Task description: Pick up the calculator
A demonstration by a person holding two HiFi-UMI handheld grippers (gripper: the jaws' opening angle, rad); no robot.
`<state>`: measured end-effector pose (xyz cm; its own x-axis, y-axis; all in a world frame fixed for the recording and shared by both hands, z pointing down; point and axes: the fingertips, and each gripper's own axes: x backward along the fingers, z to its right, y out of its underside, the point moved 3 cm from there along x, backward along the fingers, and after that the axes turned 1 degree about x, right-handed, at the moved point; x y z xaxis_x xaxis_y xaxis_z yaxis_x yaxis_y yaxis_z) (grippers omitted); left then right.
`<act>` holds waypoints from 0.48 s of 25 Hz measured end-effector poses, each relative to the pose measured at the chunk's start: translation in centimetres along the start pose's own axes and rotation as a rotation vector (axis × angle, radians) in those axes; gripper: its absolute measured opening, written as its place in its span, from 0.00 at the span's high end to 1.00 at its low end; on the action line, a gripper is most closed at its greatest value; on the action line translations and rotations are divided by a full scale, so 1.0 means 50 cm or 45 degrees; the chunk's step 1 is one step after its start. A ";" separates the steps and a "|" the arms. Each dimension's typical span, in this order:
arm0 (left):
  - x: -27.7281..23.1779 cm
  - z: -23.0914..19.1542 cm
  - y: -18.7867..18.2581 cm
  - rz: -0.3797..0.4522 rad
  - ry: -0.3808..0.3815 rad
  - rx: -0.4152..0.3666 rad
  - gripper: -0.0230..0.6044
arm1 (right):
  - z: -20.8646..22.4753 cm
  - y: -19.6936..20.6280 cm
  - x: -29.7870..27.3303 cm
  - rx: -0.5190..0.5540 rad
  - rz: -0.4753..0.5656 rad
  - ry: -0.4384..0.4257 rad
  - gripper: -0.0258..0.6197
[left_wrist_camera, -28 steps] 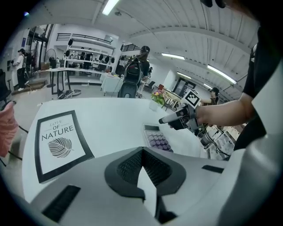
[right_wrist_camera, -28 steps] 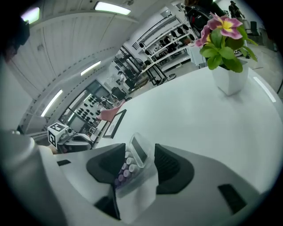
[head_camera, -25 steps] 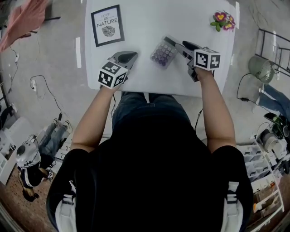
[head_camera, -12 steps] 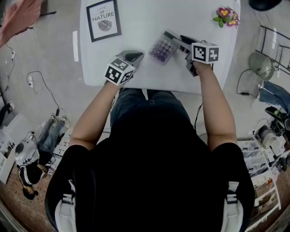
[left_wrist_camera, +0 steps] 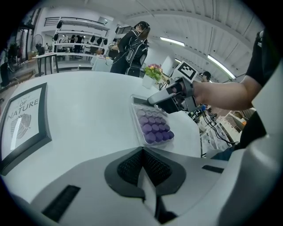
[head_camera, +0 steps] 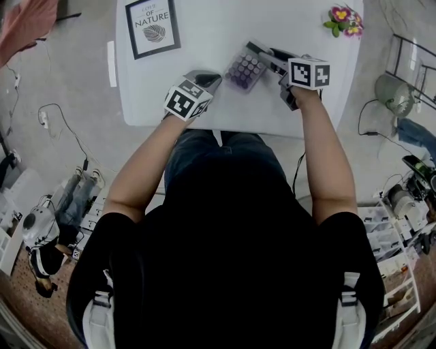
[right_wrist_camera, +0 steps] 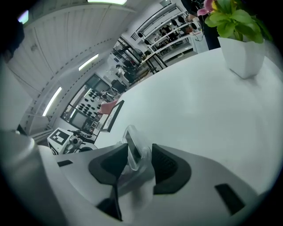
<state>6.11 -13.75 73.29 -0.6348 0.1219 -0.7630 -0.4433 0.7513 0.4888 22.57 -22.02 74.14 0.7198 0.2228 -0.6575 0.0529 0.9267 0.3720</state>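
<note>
Surface: white surface (head_camera: 272, 20), seen from above in the head view, with the person's two arms reaching over its near edge.
Calculator: the calculator (head_camera: 243, 69) is on the surface, right of centre and towards the near edge. It has a clear case and purple round keys.
Long axis: in the head view it runs on a diagonal, from lower left to upper right.
Which way it points: the key end points lower left, towards the left claw. The display end points upper right, into the right claw.
From the left gripper view: the calculator (left_wrist_camera: 152, 126) stretches away from the camera, keys nearest and display end farthest.
Right claw: the right claw (head_camera: 257, 53) comes at the display end from the right. Its jaws are closing with that end of the calculator (right_wrist_camera: 132, 137) between them, and both pads sit against the clear case.
Lift: I cannot tell whether the gripped end has left the surface.
Left claw: the left claw (head_camera: 210, 78) has its jaws together with nothing between them. It is over the near part of the surface, just left of the key end and apart from it.
Framed print: a black-framed print (head_camera: 152, 26) reading "NATURE" lies at the far left, well apart from the calculator.
Flower pot: a small white flower pot (right_wrist_camera: 244, 48) with pink flowers stands at the far right corner.
</note>
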 end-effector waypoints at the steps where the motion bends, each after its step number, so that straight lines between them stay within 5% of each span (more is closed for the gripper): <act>1: -0.002 0.001 -0.001 -0.009 0.000 -0.003 0.94 | 0.000 0.000 0.000 -0.005 0.000 -0.004 0.69; 12: -0.012 -0.004 0.003 -0.076 -0.014 -0.014 0.94 | 0.007 -0.003 0.000 -0.117 -0.005 -0.089 0.74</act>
<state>6.28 -13.86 73.90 -0.6002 0.0838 -0.7955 -0.4871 0.7505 0.4466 22.83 -22.26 74.31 0.7664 0.2005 -0.6102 -0.0056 0.9521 0.3057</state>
